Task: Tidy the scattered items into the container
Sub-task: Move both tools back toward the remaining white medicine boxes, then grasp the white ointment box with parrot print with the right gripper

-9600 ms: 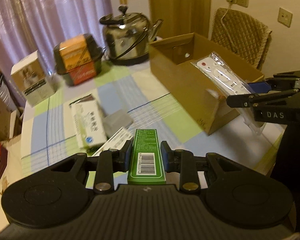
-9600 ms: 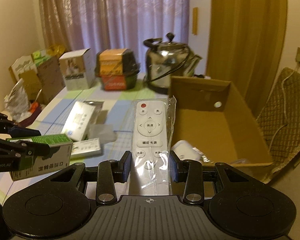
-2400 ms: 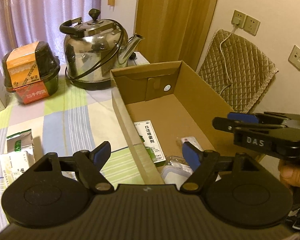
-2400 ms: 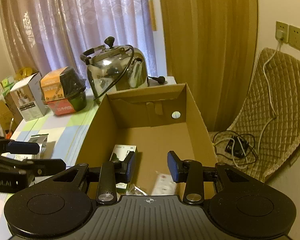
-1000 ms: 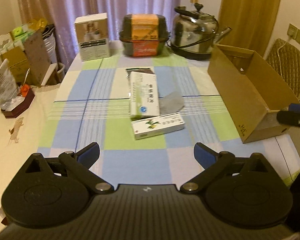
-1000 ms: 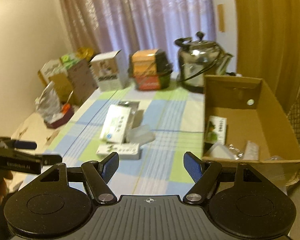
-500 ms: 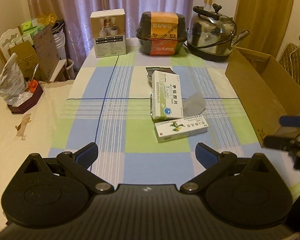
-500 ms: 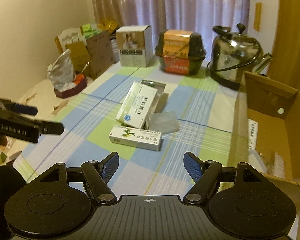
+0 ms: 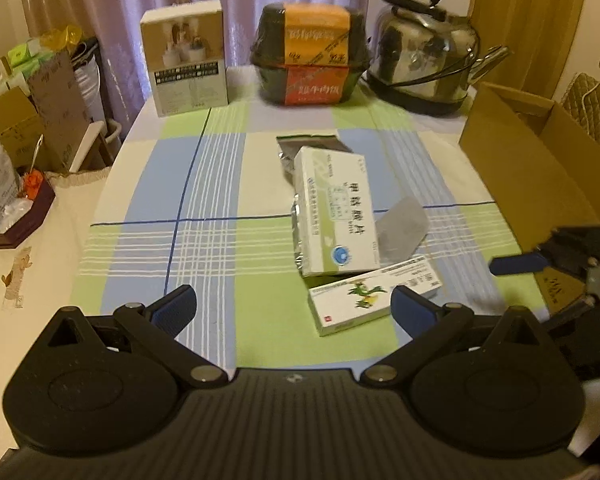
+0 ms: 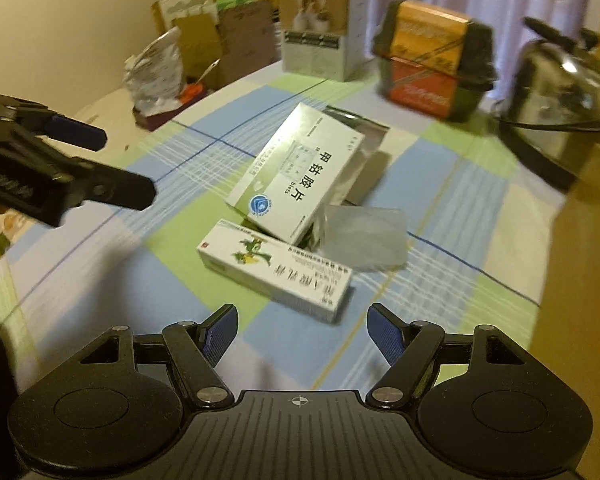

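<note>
A large white and green medicine box [image 9: 334, 208] lies mid-table on a silver foil pouch [image 9: 312, 148]. A grey translucent sachet [image 9: 402, 226] rests against its right side. In front of them lies a long narrow white box with a green plant picture [image 9: 374, 294]. My left gripper [image 9: 292, 302] is open and empty, just short of that narrow box. My right gripper [image 10: 302, 332] is also open and empty, low over the table with the narrow box [image 10: 274, 268] right ahead of its fingertips. The brown cardboard box [image 9: 540, 176] stands at the table's right edge.
A white product box [image 9: 188, 60], a black and orange food container [image 9: 312, 52] and a steel kettle [image 9: 424, 64] line the far edge of the checked tablecloth [image 9: 148, 200]. Cartons and bags crowd the floor at the left. A quilted chair [image 9: 596, 100] stands behind the cardboard box.
Both grippers have moved nearer to the scattered boxes. The right one has dropped and swung left, away from the cardboard box. Both stay open and empty.
</note>
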Tool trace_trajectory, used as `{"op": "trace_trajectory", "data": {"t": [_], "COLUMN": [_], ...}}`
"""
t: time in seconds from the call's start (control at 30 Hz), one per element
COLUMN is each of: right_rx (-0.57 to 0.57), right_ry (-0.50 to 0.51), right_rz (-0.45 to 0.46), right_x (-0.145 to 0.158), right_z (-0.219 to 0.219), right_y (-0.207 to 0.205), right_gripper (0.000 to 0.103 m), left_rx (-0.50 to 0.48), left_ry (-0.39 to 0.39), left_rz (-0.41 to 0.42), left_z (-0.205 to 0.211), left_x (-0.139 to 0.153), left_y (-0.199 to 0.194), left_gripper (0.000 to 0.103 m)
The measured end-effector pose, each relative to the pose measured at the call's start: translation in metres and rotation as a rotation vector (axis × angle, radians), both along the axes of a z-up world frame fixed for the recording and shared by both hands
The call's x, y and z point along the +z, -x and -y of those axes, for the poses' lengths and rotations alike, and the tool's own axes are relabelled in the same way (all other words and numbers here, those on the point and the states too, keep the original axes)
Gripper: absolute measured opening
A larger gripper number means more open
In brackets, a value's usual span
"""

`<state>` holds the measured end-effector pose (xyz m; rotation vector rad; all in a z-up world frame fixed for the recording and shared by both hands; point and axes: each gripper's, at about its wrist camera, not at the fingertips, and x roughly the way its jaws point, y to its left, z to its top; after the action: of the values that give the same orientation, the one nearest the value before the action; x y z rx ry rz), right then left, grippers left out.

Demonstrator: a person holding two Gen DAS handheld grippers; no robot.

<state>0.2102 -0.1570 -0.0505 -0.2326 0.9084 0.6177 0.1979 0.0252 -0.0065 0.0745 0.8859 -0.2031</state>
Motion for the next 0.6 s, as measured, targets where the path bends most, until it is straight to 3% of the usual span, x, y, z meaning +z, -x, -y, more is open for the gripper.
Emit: {"op": "trace_trajectory", "data": {"t": [0.33,0.6], "right_rx": [0.154,0.277], "right_ry": [0.056,0.093], "right_rz": [-0.006,-0.09], "right_x": [-0.033,-0.024], "right_z": [-0.025,-0.033], "right_y": [-0.045,-0.013], "right_gripper": [0.077,0.077], "left_rx": [0.062,0.059], "left_ry": [0.02,0.033], "left_rz": [-0.037,-0.052], "left_z": [-0.024,-0.024], "left_x": [-0.03,-0.038], "left_y": [-0.014,-0.01], "left_gripper": [0.102,0.102]}}
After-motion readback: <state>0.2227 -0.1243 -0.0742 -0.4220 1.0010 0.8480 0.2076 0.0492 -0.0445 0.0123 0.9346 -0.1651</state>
